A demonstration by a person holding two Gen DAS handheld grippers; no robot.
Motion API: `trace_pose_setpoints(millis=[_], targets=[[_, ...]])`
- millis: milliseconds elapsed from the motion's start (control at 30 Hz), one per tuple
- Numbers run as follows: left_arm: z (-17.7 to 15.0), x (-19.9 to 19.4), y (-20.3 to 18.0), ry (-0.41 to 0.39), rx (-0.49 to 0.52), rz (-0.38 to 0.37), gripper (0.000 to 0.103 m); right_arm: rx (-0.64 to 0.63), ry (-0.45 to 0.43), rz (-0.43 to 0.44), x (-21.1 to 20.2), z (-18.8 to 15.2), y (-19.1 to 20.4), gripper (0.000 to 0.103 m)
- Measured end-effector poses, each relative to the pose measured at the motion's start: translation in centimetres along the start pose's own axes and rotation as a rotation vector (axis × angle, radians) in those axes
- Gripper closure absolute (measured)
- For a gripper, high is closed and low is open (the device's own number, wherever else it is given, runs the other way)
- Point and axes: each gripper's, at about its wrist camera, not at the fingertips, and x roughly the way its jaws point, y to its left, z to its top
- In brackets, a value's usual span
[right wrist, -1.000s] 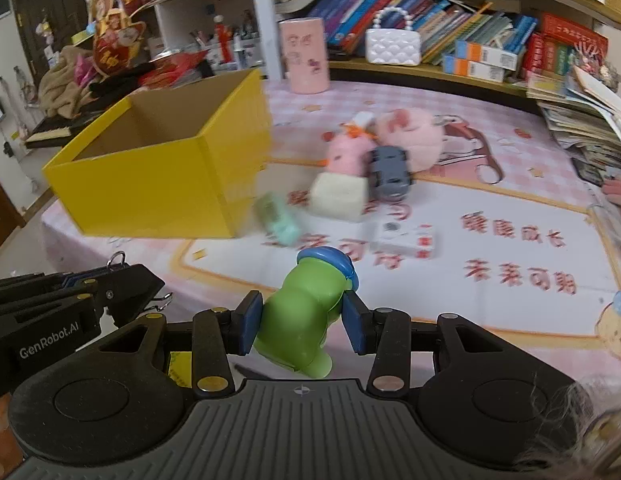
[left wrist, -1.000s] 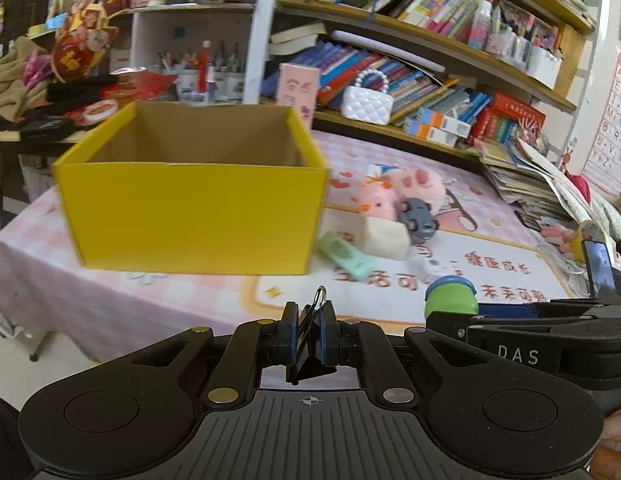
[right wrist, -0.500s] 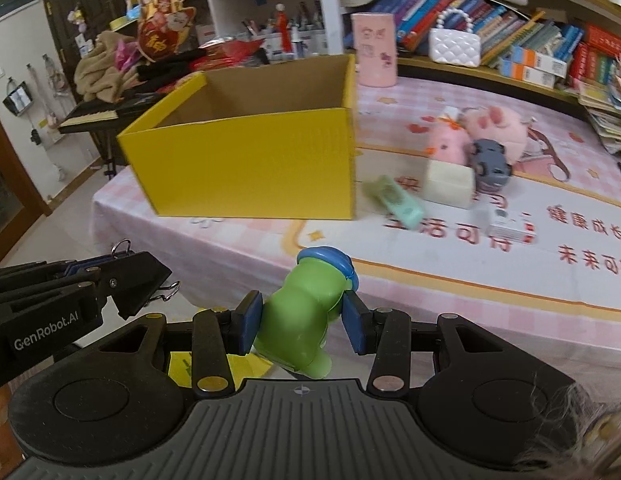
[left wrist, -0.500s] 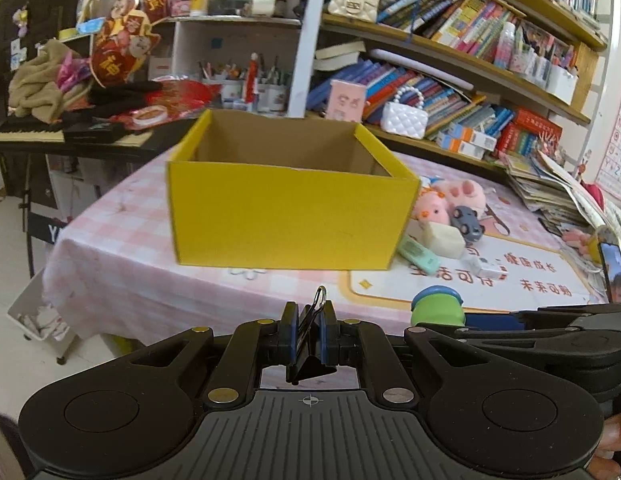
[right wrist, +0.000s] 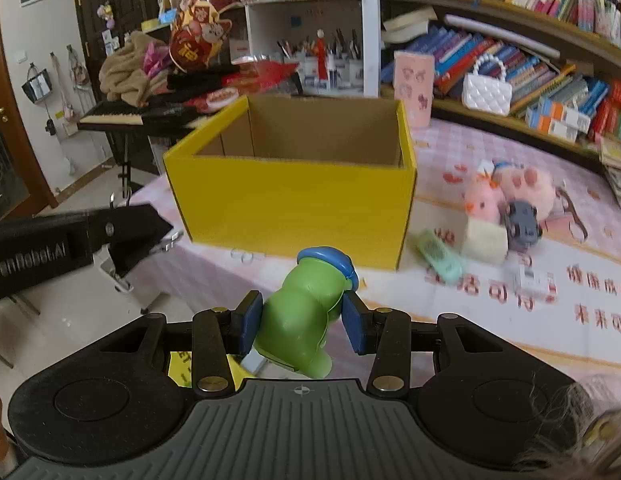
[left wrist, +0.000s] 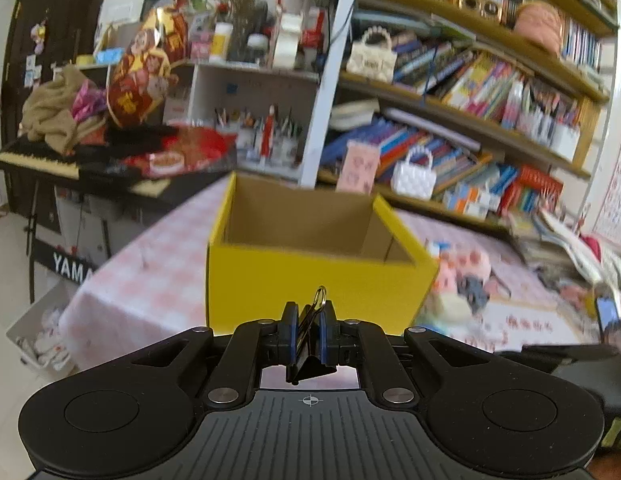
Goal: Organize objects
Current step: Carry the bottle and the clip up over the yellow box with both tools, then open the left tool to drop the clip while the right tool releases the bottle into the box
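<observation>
My left gripper (left wrist: 309,336) is shut on a black binder clip (left wrist: 310,354) with a wire loop, held in front of the open yellow box (left wrist: 310,284). My right gripper (right wrist: 302,320) is shut on a green toy with a blue cap (right wrist: 306,320), in front of the same yellow box (right wrist: 290,204), which looks empty. On the pink tablecloth right of the box lie a mint toy (right wrist: 438,256), a cream block (right wrist: 484,238), a grey toy car (right wrist: 522,220), pink plush pigs (right wrist: 510,188) and a small white box (right wrist: 532,282). The left gripper's side (right wrist: 70,240) shows at left in the right wrist view.
Bookshelves (right wrist: 530,60) run behind the table. A keyboard piano (left wrist: 50,160) piled with cloth and decorations stands at left. A pink card (right wrist: 412,88) and a white handbag (right wrist: 486,94) stand behind the box. The table's front edge (left wrist: 110,320) drops to the floor at left.
Both grippers have drawn back and up from the table and swung left. The box now looks smaller and more centred. Both still hold their objects.
</observation>
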Motion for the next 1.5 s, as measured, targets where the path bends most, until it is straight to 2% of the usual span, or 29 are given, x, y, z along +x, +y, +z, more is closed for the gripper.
trace_pose_setpoints(millis=[167, 333, 533, 600, 700, 833, 1000, 1100, 1333, 1467, 1500], targets=[[2.9, 1.1, 0.4, -0.07, 0.027, -0.021, 0.094, -0.026, -0.081, -0.001, 0.3, 2.9, 0.4, 0.062], [6.0, 3.4, 0.8, -0.127, 0.036, -0.03, 0.094, -0.089, -0.198, -0.043, 1.4, 7.0, 0.3, 0.062], [8.5, 7.1, 0.5, -0.142, 0.057, -0.029, 0.094, -0.082, -0.22, -0.107, 5.7, 11.0, -1.0, 0.062], [8.8, 8.4, 0.3, -0.132, 0.06, -0.025, 0.094, -0.093, -0.212, -0.12, 7.5, 11.9, -1.4, 0.062], [8.9, 10.8, 0.1, -0.099, 0.07, -0.015, 0.094, -0.139, -0.163, -0.092, 10.5, 13.0, -1.9, 0.062], [8.3, 13.8, 0.1, -0.027, 0.1, 0.016, 0.094, -0.198, -0.031, 0.004, 14.1, 13.1, -2.6, 0.062], [7.5, 16.2, 0.2, 0.05, 0.118, 0.043, 0.094, -0.256, 0.109, 0.076, 16.9, 12.3, -3.4, 0.062], [7.3, 17.2, 0.2, 0.079, 0.115, 0.055, 0.094, -0.234, 0.121, 0.141, 17.5, 12.5, -4.6, 0.062], [6.7, 19.3, 0.2, 0.146, 0.103, 0.084, 0.093, -0.349, 0.12, 0.228, 18.3, 13.4, -5.3, 0.062], [6.7, 20.1, 0.0, 0.177, 0.106, 0.097, 0.092, -0.371, 0.109, 0.24, 18.8, 13.8, -5.7, 0.06], [6.7, 20.1, -0.1, 0.179, 0.109, 0.105, 0.089, -0.374, 0.105, 0.233, 18.9, 13.8, -5.7, 0.059]])
